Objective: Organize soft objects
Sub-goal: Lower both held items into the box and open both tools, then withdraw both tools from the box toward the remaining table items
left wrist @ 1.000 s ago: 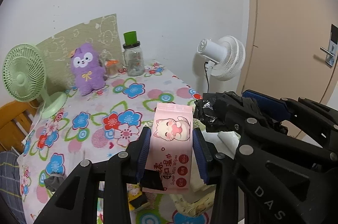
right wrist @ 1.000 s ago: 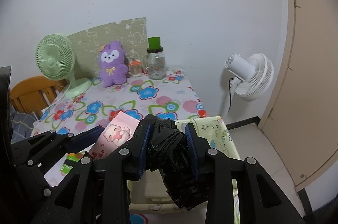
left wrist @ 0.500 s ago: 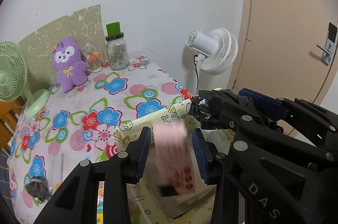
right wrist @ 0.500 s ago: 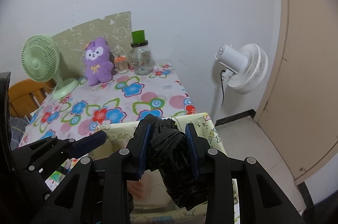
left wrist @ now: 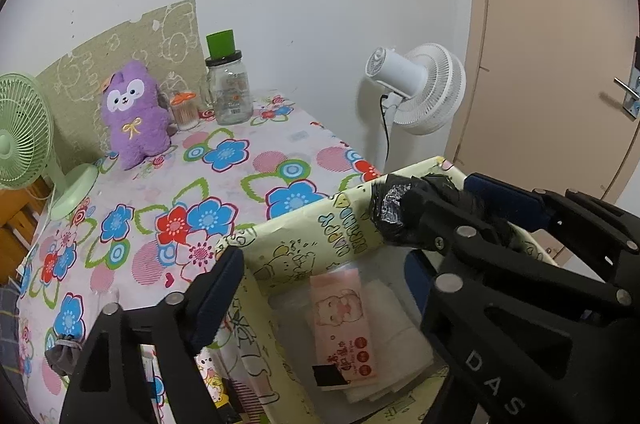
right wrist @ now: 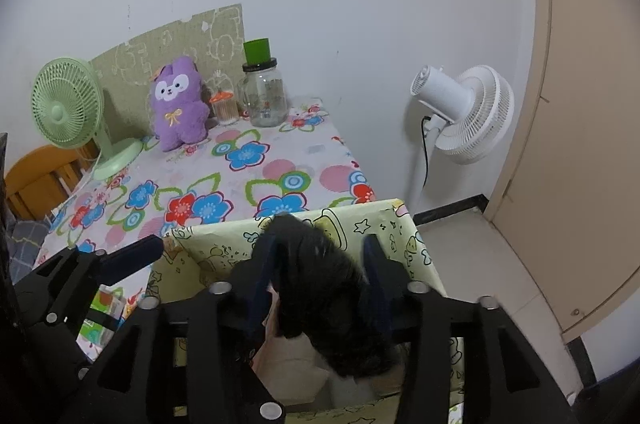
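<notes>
A yellow cartoon-print box point(left wrist: 320, 228) point(right wrist: 224, 244) stands open against the table's near edge. A pink wipes pack point(left wrist: 344, 324) lies inside it on white folded cloth. My left gripper point(left wrist: 316, 288) is open and empty above the box. My right gripper point(right wrist: 320, 264) has its jaws spread around a crumpled black plastic bag point(right wrist: 320, 284), blurred, over the box; the bag also shows in the left wrist view point(left wrist: 400, 208).
A floral tablecloth point(left wrist: 180, 192) covers the table. On it stand a purple plush point(left wrist: 134, 112), a green fan point(left wrist: 24, 148), a glass jar with green lid point(left wrist: 228, 88) and a small orange-lidded jar point(left wrist: 184, 108). A white floor fan point(left wrist: 416, 88) and a door point(left wrist: 560, 44) are at right.
My left gripper opened and the pink wipes pack dropped into the box. My right gripper's jaws spread wider around the black bag, which is now blurred.
</notes>
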`<control>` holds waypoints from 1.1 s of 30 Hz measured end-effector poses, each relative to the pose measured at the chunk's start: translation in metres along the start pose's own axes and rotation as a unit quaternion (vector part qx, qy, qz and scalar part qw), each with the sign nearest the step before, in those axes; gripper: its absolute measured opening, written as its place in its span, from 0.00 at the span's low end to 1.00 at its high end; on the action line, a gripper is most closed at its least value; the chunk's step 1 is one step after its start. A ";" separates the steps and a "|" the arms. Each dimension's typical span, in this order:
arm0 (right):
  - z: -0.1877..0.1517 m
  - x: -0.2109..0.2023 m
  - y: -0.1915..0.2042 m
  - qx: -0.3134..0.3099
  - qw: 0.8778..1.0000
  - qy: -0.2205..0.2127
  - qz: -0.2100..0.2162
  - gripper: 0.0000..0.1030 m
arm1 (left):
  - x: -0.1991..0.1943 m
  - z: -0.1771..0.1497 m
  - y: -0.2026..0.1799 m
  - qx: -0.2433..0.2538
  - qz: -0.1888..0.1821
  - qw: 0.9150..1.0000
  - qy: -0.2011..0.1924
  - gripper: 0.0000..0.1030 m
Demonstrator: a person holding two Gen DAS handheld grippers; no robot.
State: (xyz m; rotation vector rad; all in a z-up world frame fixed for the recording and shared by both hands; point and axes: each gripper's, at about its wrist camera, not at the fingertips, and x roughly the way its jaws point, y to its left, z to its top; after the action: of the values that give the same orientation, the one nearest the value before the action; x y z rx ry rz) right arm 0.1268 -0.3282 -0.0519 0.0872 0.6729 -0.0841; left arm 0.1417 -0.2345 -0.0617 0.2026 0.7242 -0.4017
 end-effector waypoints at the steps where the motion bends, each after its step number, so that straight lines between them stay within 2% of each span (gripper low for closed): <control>1: 0.000 0.000 0.001 0.000 1.000 -0.002 -0.003 0.64 | 0.001 0.000 0.001 0.000 0.001 1.000 0.001 0.83; 3: -0.001 -0.001 0.003 0.000 1.000 -0.007 -0.008 0.76 | 0.001 -0.001 0.002 0.000 0.002 1.000 0.002 0.86; 14: -0.002 -0.015 0.017 -0.007 1.000 -0.023 -0.012 0.90 | -0.013 -0.004 0.013 -0.001 0.013 1.000 -0.009 0.94; 22: -0.003 -0.026 0.033 -0.010 0.999 -0.027 -0.016 0.94 | -0.027 -0.009 0.026 -0.008 0.023 0.999 -0.020 0.94; 33: -0.006 -0.048 0.059 -0.021 0.999 -0.043 -0.013 0.96 | -0.053 -0.018 0.045 -0.016 0.025 0.999 -0.039 1.00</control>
State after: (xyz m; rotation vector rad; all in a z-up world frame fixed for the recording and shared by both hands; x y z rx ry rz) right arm 0.0924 -0.2669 -0.0232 0.0347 0.5888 -0.0985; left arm 0.1145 -0.1728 -0.0373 0.1726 0.6471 -0.3489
